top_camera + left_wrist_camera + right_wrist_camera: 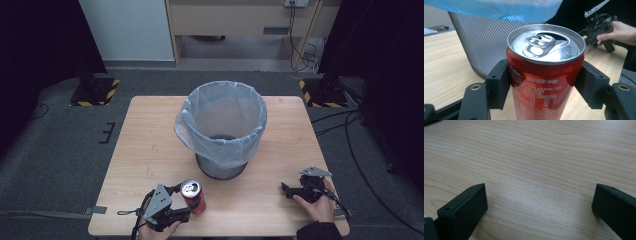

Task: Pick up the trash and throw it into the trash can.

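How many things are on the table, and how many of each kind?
Cans: 1, a red can clamped in the left gripper
Bins: 1, a mesh bin lined with a blue bag
Grippers: 2, the left one and the right gripper, which is open
Total: 4

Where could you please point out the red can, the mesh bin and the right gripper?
red can (545, 47): left gripper view, its silver lid.
mesh bin (226, 116): high view, the blue liner's inner wall.
right gripper (285, 188): high view, the tips of its jaws.
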